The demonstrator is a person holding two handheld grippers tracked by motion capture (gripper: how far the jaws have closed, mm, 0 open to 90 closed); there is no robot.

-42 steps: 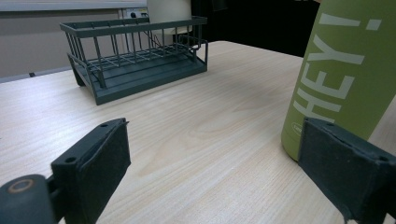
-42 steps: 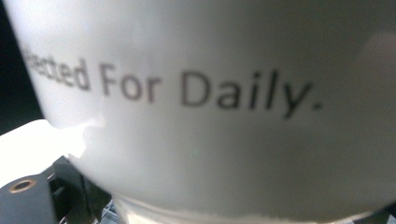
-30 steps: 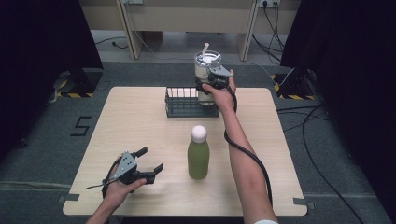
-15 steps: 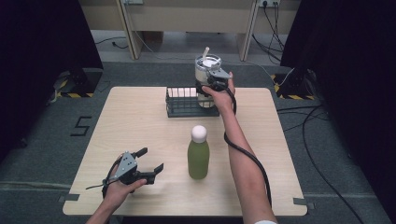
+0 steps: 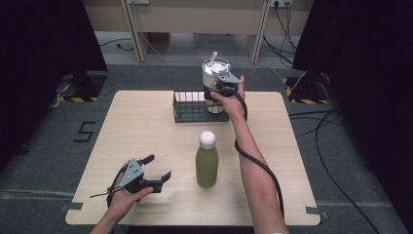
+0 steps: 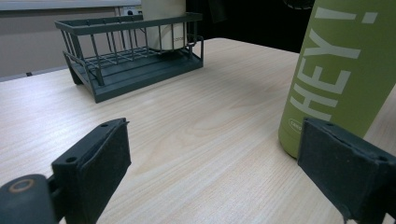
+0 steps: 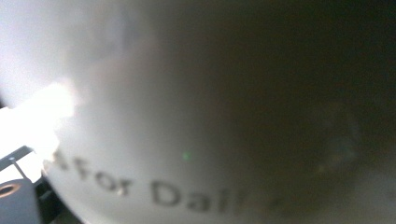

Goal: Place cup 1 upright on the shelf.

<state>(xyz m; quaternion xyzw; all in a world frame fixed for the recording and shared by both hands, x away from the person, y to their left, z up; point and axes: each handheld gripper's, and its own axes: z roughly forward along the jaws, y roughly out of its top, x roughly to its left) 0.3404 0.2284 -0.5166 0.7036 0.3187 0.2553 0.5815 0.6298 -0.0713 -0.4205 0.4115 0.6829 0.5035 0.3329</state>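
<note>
The white tumbler with a straw (image 5: 215,78) stands in the right end of the dark wire rack (image 5: 191,108), at the far edge of the table (image 5: 146,136). The right gripper (image 5: 219,87) is at the tumbler's near side, and its jaws have just been opening; whether the pads are clear of the wall yet I cannot tell, since the right gripper view is pressed so close that the tumbler (image 7: 196,140) is a pale blur with a few grey letters.

The likeliest trouble, as I judge it, is a pad dragging on the tumbler as the hand backs off: the cup is tall and top-heavy with its straw, so a sideways pull could tip it against the rack's rail or lift it out. A withdrawal that catches the rack's upper wire could also shift the rack itself (it looks light).

The left gripper (image 5: 156,176) rests well in front of the rack, near the table's front edge, jaws partly apart and holding nothing. In its own view the green bottle (image 6: 343,70) stands just beyond the right pad (image 6: 345,172), so a careless swing there could knock it over.

Hard to make out: how the tumbler's base sits in the rack, hidden behind the hand, and the bottle's cap, cut off in the left gripper view.
</note>
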